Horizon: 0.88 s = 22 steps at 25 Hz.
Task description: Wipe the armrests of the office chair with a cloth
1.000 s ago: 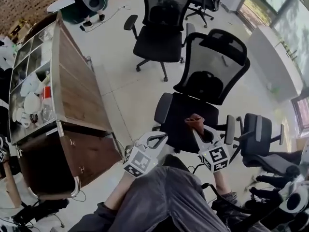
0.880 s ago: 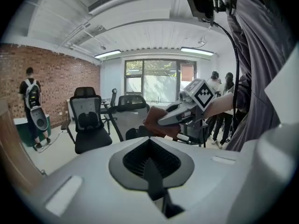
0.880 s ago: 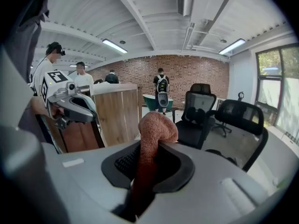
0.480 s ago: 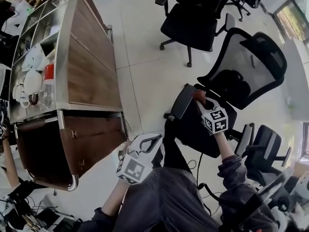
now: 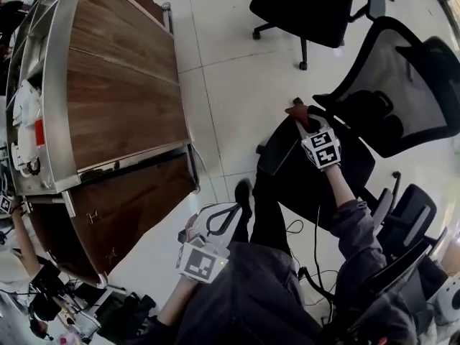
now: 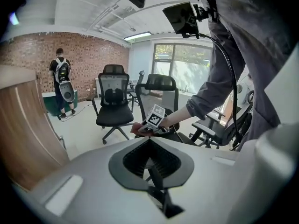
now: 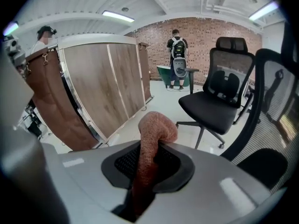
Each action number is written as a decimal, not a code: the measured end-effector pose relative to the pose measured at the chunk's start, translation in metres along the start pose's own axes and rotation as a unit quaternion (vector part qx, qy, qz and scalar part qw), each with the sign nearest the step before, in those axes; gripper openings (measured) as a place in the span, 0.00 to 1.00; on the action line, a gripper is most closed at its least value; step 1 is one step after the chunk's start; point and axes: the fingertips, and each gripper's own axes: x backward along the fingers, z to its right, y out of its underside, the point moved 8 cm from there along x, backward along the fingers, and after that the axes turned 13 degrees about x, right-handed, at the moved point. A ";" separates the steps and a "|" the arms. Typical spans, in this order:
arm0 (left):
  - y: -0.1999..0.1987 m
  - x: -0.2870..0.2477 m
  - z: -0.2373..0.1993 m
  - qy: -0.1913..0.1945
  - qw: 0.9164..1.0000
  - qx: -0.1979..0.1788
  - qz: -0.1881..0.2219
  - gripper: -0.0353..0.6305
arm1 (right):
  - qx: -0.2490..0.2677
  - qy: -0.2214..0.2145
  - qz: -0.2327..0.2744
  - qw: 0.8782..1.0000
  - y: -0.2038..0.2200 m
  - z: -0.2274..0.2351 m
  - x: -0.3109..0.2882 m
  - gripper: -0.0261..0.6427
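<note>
While the right gripper (image 5: 302,123) is held out over the left armrest (image 5: 275,148) of the office chair (image 5: 293,184), its jaws are clamped on the cloth (image 7: 156,129). Cloth: rust-red, nubby terry surface, bunched into one thick roll. It rises from between the jaws and droops over at the free end. In the head view that end sits at the far end of the armrest, just beside the mesh backrest (image 5: 413,74); contact with the pad cannot be confirmed. Left gripper (image 5: 226,213) hangs near the person's leg, well apart from the chair, jaws together, nothing between them. Wooden cabinet (image 5: 122,92) stands left.
</note>
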 end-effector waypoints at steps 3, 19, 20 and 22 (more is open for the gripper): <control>0.002 -0.019 0.000 0.000 1.000 -0.007 -0.011 0.08 | 0.014 -0.024 0.002 1.000 0.003 -0.016 0.000 0.12; 0.029 -0.061 -0.012 0.016 0.996 -0.067 -0.056 0.08 | 0.045 -0.186 0.040 0.981 -0.008 -0.171 0.052 0.12; 0.029 -0.062 -0.013 0.019 0.996 -0.068 -0.055 0.08 | 0.049 -0.191 0.041 0.980 -0.008 -0.173 0.052 0.12; 0.028 -0.064 -0.014 0.022 0.996 -0.070 -0.052 0.08 | 0.053 -0.188 0.041 0.980 -0.008 -0.168 0.051 0.12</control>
